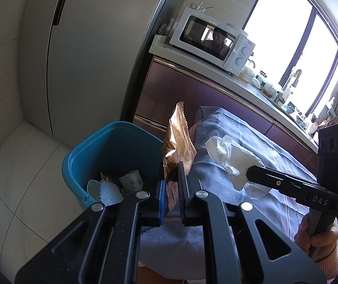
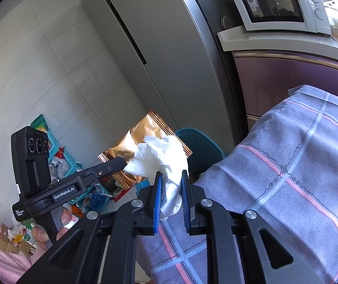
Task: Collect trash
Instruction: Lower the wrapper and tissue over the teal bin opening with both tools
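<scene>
I am standing in a kitchen, holding a tool in each hand, and both carry trash. My left tool (image 1: 171,179) is clamped nearly closed on the lower edge of a gold snack wrapper (image 1: 178,142), which stands upright between the jaws, just to the right of a blue trash bin (image 1: 112,146) on the floor and above its right rim. My right tool (image 2: 171,182) is partly closed around a crumpled white paper towel (image 2: 162,158), which bulges out beyond the blue pads (image 2: 157,198) and hangs down between them; it hovers over the left edge of a bench draped in a blue-grey checked cloth (image 2: 287,165), just near of the bin. The bin already holds a paper cup (image 1: 131,179), a white plastic spoon (image 1: 93,187), a white bristly brush-like item (image 1: 109,191) and a scrap of gold foil, so I judge the collecting to be well along. What is left, as far as I can see, is dropping these two pieces in; the part of the cloth in view has no other trash on it. In the distance, a white microwave (image 1: 214,40) sits on a counter beside a tall grey refrigerator (image 1: 86,47).
</scene>
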Demonstrator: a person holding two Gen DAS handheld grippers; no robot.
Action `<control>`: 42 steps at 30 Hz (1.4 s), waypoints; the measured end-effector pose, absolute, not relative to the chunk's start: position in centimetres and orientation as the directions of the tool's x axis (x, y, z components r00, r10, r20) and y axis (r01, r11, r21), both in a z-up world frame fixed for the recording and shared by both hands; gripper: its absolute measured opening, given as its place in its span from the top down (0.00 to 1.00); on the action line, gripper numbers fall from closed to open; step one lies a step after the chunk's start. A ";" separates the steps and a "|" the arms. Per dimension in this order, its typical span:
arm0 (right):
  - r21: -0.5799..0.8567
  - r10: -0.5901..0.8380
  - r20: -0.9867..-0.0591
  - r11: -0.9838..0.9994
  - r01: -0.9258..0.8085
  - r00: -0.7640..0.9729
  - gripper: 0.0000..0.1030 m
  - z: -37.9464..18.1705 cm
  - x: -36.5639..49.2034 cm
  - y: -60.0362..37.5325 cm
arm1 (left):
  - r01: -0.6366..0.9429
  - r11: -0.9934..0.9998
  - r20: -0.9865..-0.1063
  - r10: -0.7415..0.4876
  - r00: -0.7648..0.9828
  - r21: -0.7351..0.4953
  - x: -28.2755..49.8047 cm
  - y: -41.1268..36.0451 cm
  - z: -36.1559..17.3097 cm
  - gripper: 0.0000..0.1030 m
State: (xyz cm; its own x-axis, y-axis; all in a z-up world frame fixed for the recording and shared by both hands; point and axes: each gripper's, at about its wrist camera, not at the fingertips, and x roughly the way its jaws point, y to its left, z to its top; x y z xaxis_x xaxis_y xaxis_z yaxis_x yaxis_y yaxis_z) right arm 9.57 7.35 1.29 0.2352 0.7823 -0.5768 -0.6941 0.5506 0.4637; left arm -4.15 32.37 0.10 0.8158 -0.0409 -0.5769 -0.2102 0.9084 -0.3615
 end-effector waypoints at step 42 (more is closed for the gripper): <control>0.460 0.767 -0.619 0.528 -0.714 0.168 0.86 0.2 10.8 10.8 | -0.285 0.889 -0.608 0.010 0.794 -0.358 -4.1 33.6 -1.3 0.91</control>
